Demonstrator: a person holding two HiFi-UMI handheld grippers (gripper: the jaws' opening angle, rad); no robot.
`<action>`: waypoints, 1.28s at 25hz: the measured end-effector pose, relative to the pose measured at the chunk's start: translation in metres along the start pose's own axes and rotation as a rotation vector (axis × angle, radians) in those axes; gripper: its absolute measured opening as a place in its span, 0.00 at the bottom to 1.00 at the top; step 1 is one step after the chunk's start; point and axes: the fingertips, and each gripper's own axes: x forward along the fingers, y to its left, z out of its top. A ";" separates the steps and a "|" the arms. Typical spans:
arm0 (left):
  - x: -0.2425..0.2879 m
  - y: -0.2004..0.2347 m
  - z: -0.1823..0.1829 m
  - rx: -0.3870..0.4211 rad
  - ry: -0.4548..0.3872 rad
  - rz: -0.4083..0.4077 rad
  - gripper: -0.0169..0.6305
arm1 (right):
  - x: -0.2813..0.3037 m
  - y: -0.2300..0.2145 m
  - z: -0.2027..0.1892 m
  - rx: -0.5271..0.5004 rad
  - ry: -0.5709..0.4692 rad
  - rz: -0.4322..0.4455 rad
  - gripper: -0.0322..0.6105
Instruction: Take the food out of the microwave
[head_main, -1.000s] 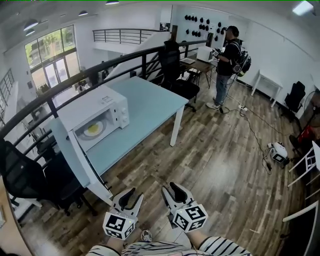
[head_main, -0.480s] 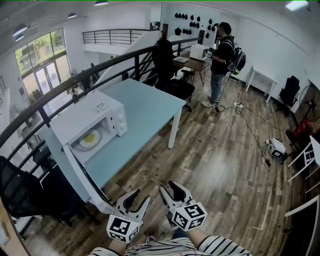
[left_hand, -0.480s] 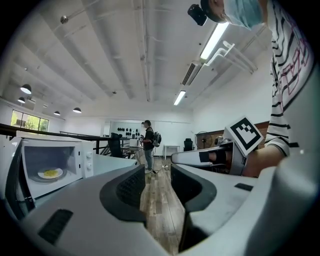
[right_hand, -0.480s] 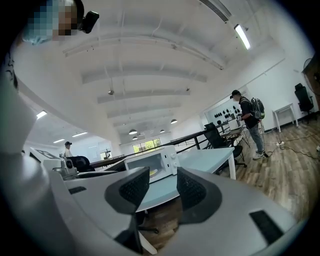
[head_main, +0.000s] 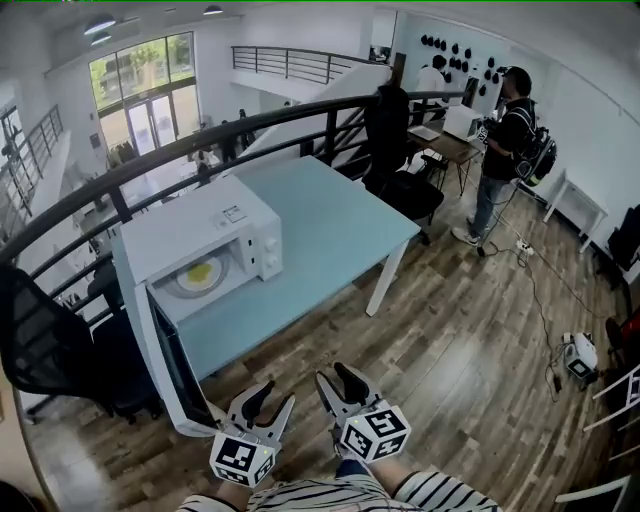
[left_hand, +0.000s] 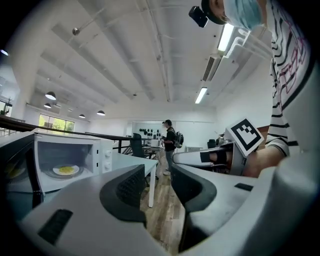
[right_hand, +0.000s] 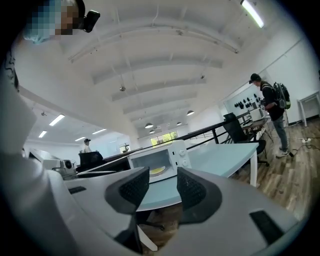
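Yellow food on round white plate (head_main: 200, 273) inside boxy white microwave (head_main: 215, 230) on pale-blue counter (head_main: 330, 215). Dark-lined microwave door (head_main: 165, 360) hangs open. Left gripper (head_main: 275, 393) and right gripper (head_main: 335, 375) both spread, empty, well short. Risks: approach clips projecting door; one-sided pinch tilts plate, food slides.

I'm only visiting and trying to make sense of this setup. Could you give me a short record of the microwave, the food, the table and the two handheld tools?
Microwave: white, on the left part of the light blue table, near the railing
Door: swung wide open, toward the person
Food: yellow, on a plate inside the microwave, not yet taken out
Left tool: open, empty, short of the microwave
Right tool: open, empty, beside the left one
Background: a person with a backpack stands by a far desk
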 end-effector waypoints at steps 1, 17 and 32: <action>0.007 0.004 0.000 -0.006 0.001 0.032 0.24 | 0.006 -0.006 0.003 -0.005 0.010 0.026 0.31; 0.070 0.044 0.002 -0.049 -0.007 0.471 0.24 | 0.077 -0.074 0.029 -0.039 0.116 0.351 0.31; 0.072 0.109 -0.009 -0.104 -0.013 0.672 0.24 | 0.138 -0.076 0.031 -0.044 0.145 0.438 0.31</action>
